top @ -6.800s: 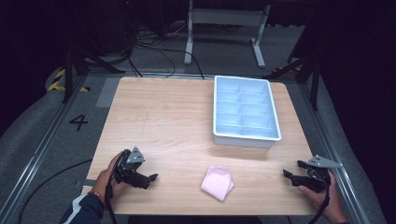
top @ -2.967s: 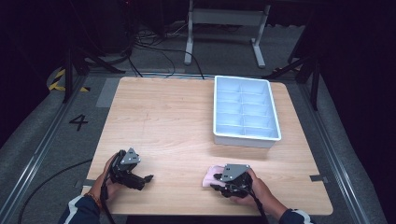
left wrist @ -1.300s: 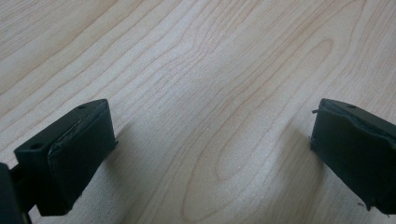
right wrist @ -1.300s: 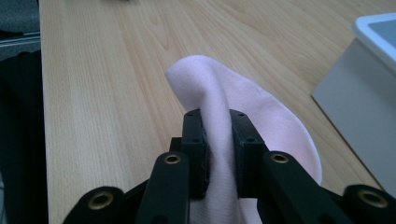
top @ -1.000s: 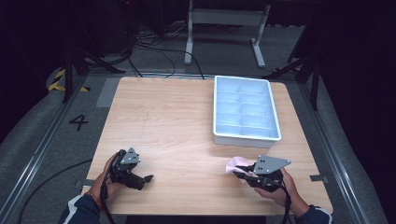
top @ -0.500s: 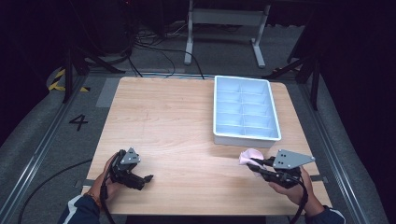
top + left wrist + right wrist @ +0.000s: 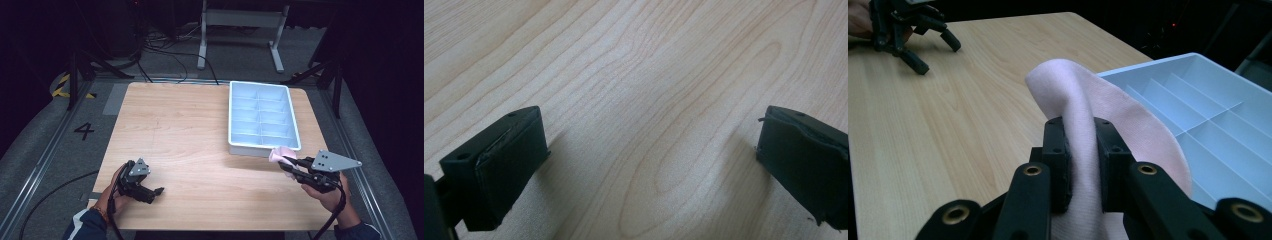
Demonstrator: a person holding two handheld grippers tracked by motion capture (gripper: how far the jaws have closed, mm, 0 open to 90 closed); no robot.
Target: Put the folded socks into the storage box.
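Pink cloth [image 7: 281,154] now near tray [image 7: 263,146]

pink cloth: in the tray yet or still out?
Still out. The right gripper pinches the pink cloth at the near edge of the divided tray, whose visible compartments look empty.

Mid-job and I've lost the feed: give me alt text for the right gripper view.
The right claw is shut on a folded pink cloth, which bulges up between its black jaws. Just behind and to the right sits a light blue divided tray on the wooden table. The left claw, in a hand, rests at the far top left.
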